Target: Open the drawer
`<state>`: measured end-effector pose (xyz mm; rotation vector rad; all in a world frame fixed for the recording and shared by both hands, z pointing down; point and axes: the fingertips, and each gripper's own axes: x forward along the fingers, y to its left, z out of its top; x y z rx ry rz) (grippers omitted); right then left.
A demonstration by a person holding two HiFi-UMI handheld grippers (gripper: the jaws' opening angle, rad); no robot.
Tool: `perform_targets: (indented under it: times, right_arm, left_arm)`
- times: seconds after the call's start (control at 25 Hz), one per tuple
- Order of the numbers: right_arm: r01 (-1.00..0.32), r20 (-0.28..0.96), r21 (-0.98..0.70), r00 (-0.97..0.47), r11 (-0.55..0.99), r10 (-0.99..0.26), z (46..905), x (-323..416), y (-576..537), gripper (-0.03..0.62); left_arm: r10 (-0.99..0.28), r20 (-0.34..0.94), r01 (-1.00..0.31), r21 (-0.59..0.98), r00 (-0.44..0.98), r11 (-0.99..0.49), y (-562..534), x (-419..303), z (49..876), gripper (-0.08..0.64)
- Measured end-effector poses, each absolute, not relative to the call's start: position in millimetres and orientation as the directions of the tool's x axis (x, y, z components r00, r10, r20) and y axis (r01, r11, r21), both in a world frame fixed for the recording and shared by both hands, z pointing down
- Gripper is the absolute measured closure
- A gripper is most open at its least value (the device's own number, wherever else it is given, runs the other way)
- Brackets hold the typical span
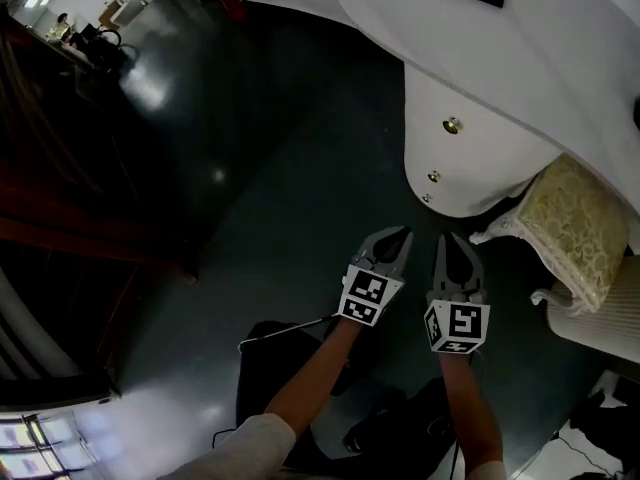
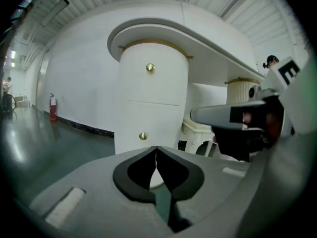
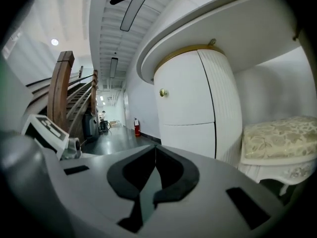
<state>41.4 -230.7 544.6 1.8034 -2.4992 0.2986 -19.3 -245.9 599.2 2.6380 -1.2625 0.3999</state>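
Item: drawer (image 2: 163,123), lower front of the white pedestal (image 1: 480,158), with brass knob (image 2: 142,136). It lies straight ahead of my left gripper (image 1: 403,236), just above its tips and apart from them. My right gripper (image 1: 448,240) sits alongside, no nearer. Both pairs of jaws are closed, with nothing between them.

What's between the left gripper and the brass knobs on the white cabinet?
Nothing: the head view shows only bare dark floor between the left gripper and the brass knobs; the left gripper view sees them unobstructed.

Head view: steeply down from above, drawer pedestal (image 1: 470,158) ahead. Gripper views: low, near-level, both facing drawer pedestal (image 2: 153,103) (image 3: 188,108), near.
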Motion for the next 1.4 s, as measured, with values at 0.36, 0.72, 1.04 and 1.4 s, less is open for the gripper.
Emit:
perform_targets:
  times: [0.36,0.72,1.04,1.4]
  right_arm:
    - [-0.952,0.131,-0.087,-0.303,0.294,-0.944,608,58,-255,0.575]
    - [-0.958,0.148,-0.238,-0.196,0.157,-0.969,637,96,-289,0.575]
    - [-0.993,0.146,-0.001,-0.116,0.117,-0.983,661,117,-308,0.575]
    - [-0.994,0.163,0.082,-0.064,0.078,-0.985,687,133,-337,0.577]
  left_arm:
    - [-0.782,0.194,-0.804,0.079,0.593,-0.59,-285,5,666,0.549]
    - [-0.769,0.238,-0.789,-0.012,0.594,-0.614,-320,8,716,0.549]
    - [-0.736,0.224,-0.758,0.018,0.639,-0.652,-339,28,773,0.549]
    - [-0.745,0.196,-0.752,-0.049,0.638,-0.657,-368,50,809,0.548]
